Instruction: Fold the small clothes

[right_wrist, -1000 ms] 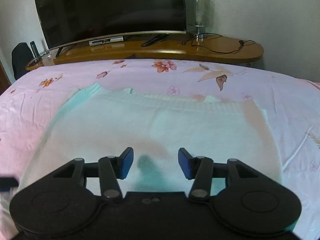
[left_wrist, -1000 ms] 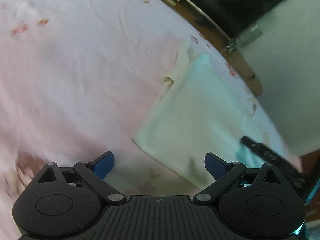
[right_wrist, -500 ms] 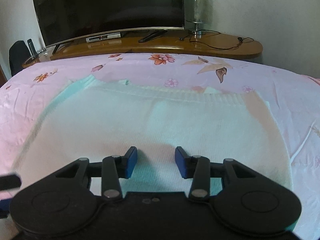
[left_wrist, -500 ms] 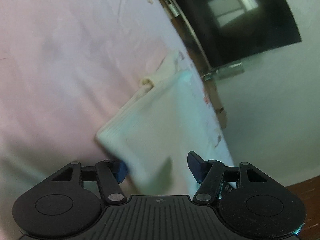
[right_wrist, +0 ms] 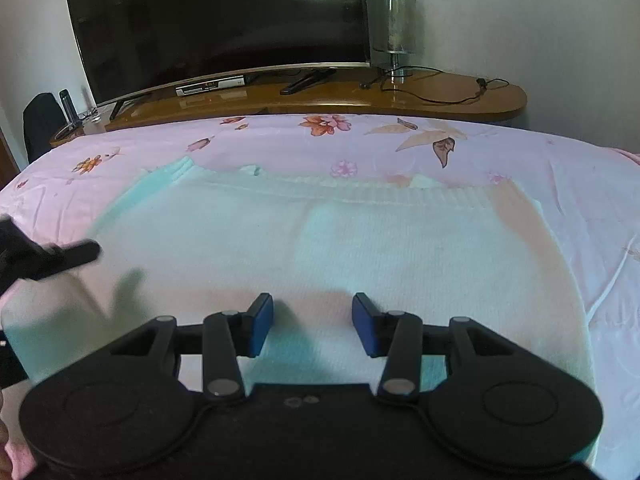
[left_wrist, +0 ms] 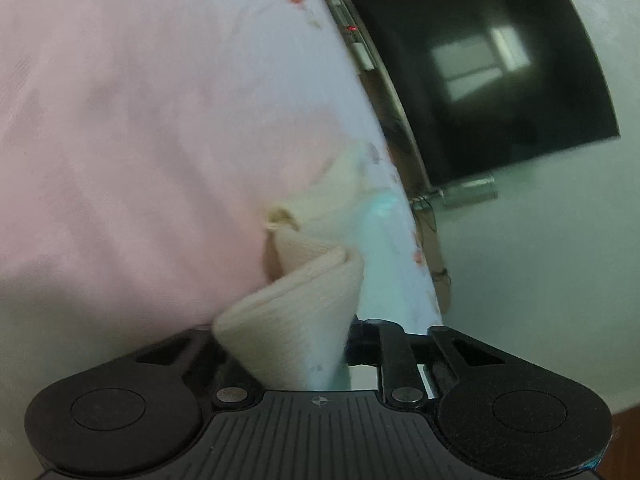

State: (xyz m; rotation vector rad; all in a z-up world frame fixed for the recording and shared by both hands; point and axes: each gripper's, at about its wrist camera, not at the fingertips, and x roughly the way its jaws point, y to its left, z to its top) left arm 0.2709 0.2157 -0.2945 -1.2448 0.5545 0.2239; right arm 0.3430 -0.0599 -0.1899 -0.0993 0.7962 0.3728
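Seemingly clamped, the left gripper [left_wrist: 304, 344] is seen in its own view with a bunched corner of the cream knitted sweater [left_wrist: 296, 320] filling the space between its jaws; the jaws have just been closing, and the pads themselves are hidden by the fabric, so the bite is judged from the pinched folds. In the right wrist view only a blurred black part of that gripper [right_wrist: 60, 258] is caught at the left edge, cut off by the frame.

Across the middle, the sweater [right_wrist: 320, 264] is spread flat on a pink floral bedsheet [right_wrist: 400, 140], its ribbed far edge towards the foot of the bed. Bare sheet is left on either side of it.

Nearer the camera, the right gripper [right_wrist: 312, 324] is held over the sweater's near part with its blue pads apart and nothing pinched between them; whether the tips touch the knit cannot be told.

Beyond the bed, a wooden TV bench [right_wrist: 440, 98] is set along a pale wall, bearing a large dark television [right_wrist: 216, 28]. At the far right of the bench a glass lamp [right_wrist: 394, 32] and a trailing black cable [right_wrist: 440, 92] are found.
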